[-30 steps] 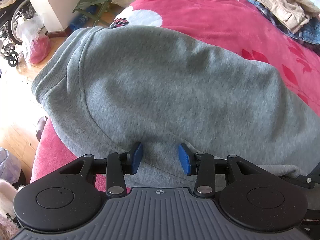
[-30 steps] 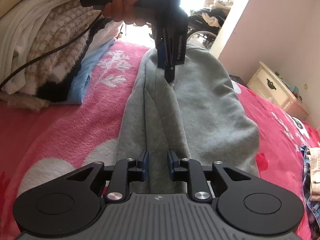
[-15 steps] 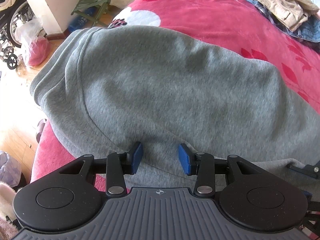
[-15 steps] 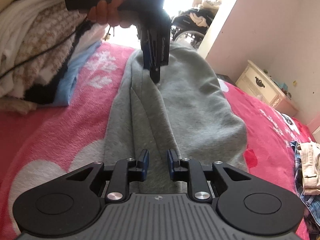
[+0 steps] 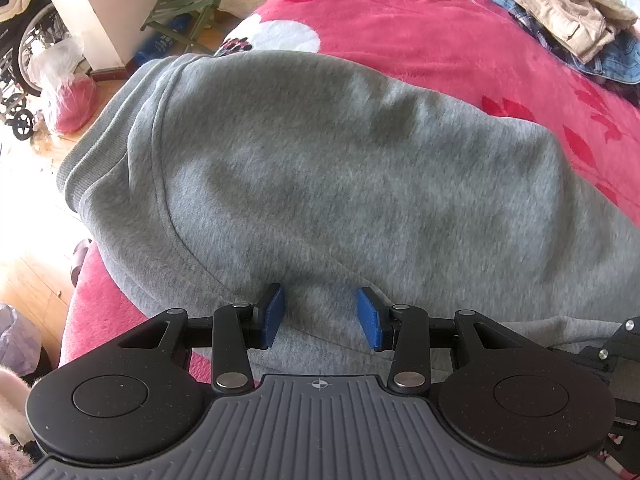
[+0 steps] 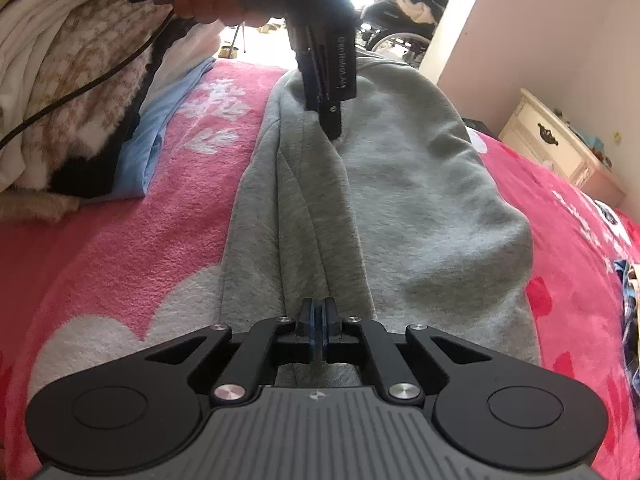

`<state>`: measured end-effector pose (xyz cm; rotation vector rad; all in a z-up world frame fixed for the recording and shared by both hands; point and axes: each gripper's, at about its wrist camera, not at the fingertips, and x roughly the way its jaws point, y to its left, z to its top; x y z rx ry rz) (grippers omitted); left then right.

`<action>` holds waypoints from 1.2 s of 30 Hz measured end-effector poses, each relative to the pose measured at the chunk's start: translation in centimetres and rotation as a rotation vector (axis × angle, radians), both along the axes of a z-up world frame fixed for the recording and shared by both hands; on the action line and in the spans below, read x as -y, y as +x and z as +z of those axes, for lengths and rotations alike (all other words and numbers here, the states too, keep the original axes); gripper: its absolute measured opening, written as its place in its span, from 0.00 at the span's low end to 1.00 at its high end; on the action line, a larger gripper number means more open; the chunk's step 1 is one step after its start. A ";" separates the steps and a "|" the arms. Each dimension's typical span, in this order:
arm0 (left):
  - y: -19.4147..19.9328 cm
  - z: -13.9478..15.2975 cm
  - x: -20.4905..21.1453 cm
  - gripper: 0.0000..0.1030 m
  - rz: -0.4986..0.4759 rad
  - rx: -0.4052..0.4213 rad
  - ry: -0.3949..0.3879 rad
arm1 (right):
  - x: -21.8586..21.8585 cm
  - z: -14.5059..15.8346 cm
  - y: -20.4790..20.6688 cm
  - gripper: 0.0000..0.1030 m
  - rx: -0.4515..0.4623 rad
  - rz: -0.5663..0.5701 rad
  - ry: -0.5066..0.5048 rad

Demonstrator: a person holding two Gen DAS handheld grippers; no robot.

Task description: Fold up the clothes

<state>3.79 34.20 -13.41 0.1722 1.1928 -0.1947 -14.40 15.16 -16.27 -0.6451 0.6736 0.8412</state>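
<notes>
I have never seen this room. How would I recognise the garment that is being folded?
On the pink blanket covering the bed lies a grey sweatshirt, stretched lengthwise. It is plain thick fleece with a ribbed hem, unlike the piled pale clothes beside it.

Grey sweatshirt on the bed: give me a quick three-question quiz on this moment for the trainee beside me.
1. True or false: the left gripper's jaws are clamped flat together.
2. What is the right gripper pinching? A) a fold of the grey sweatshirt B) a sock C) a pillow
3. Fill in: in the left wrist view, the green folding stool stands on the ___.

Key: 1 false, they stand apart over the fabric. 2 A. 3 floor.
</notes>
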 end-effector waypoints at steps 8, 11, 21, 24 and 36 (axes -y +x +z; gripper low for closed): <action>0.1 0.1 -0.6 0.39 0.006 -0.001 -0.018 | 1.7 3.0 0.3 0.01 0.045 -0.062 0.099; 0.2 0.2 -1.0 0.39 0.024 -0.005 -0.043 | 2.3 5.5 -0.6 0.01 0.129 -0.045 0.134; 0.0 0.2 -0.8 0.39 0.000 -0.002 -0.029 | 0.1 2.1 -5.5 0.00 0.046 0.188 -0.012; -0.1 0.3 -1.0 0.39 -0.007 0.000 -0.027 | 0.2 2.6 -6.0 0.01 0.046 0.166 0.031; -0.1 0.3 -1.4 0.39 -0.004 -0.002 -0.043 | -0.5 -0.6 -3.9 0.18 0.208 0.101 -0.119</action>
